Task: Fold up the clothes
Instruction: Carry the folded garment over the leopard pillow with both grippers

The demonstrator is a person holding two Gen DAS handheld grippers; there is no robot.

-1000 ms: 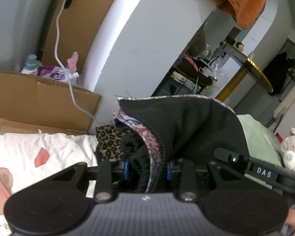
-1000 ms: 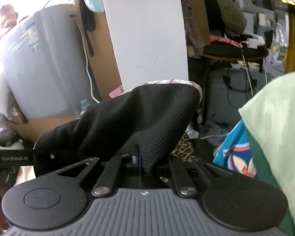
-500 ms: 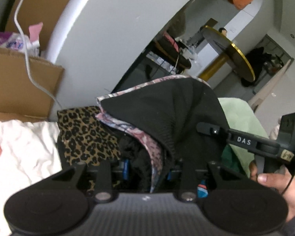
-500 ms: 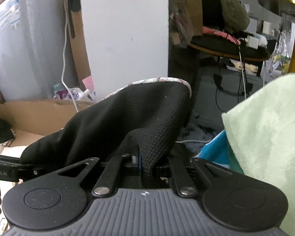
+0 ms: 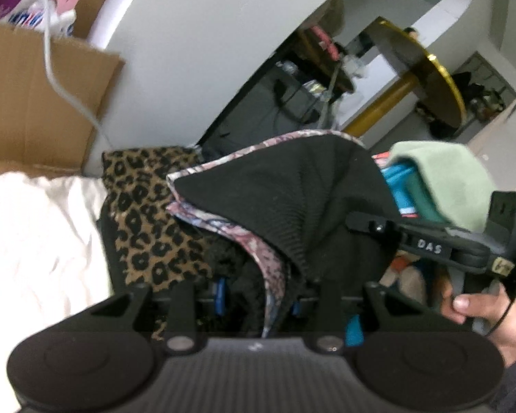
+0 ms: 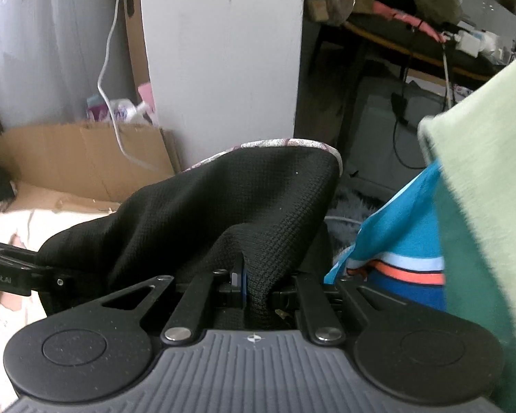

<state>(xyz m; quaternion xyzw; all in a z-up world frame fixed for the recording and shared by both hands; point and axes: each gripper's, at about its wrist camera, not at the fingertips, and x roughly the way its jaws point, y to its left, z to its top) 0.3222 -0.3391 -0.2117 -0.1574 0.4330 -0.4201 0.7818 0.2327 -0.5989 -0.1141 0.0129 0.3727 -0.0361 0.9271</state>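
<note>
**Black knit held up between both grippers**

The black knit garment (image 6: 223,206) is off the bed and draped over both tools, its pale floral-print lining (image 5: 223,220) showing along the upper edge. In the right wrist view the fabric rises in a hump straight ahead of the right gripper (image 6: 246,275), and a pinched ridge of it runs down between the two fingers, which are closed tight on the cloth with the blue pad (image 6: 243,285) pressed against it. In the left wrist view the left gripper (image 5: 258,299) has a thicker bundle between its fingers: black knit and the floral layer bunched together, filling the gap, so the jaws are clamped on the garment, standing somewhat apart around the wad. From there the cloth fans up and to the right, where the other tool, labelled DAS, bites its far edge, with the person's right hand (image 5: 478,313) on the handle.

Just left of the bundle lies a leopard-print garment (image 5: 144,213) on the white bedding (image 5: 34,241). On the right are a pale green cloth (image 6: 481,206) and a blue printed garment (image 6: 406,241). Behind stand a cardboard box (image 6: 79,158), a white pillar (image 6: 223,51) and a gold-rimmed round table (image 5: 426,69).
</note>
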